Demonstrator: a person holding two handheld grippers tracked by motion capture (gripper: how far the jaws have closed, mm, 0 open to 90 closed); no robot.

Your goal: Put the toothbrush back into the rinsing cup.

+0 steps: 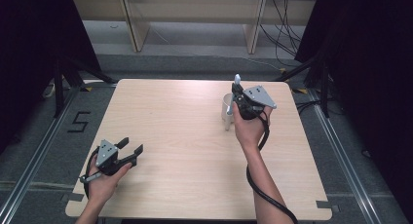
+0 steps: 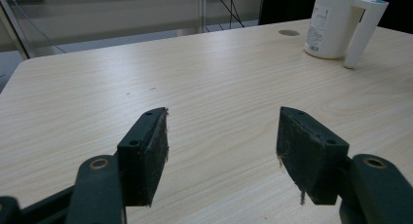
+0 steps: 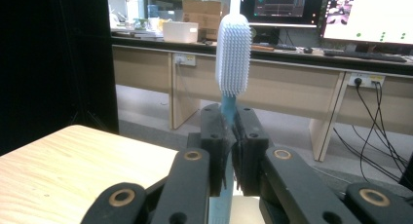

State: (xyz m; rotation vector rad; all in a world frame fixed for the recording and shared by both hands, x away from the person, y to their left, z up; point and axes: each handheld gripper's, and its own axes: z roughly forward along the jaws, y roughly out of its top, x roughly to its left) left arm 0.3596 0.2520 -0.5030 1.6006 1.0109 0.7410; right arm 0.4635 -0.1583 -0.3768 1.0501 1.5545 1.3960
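Observation:
A toothbrush (image 3: 233, 53) with a blue handle and a white bristle head stands upright between the jaws of my right gripper (image 3: 231, 131), which is shut on the handle just below the head. In the high view the right gripper (image 1: 238, 93) hovers over a white mug (image 1: 227, 104) at the table's right middle, with the toothbrush (image 1: 237, 80) head poking up above it. My left gripper (image 1: 133, 145) rests low at the front left, open and empty. From the left gripper view, its jaws (image 2: 223, 143) stand wide apart and the mug (image 2: 336, 24) sits far off at upper right.
The wooden table (image 1: 185, 151) has bare surface between the two hands. Beyond its far edge stand desk legs (image 1: 134, 24) and cables on the floor. A desk with monitors (image 3: 292, 5) lies ahead of the right gripper. Black curtains flank both sides.

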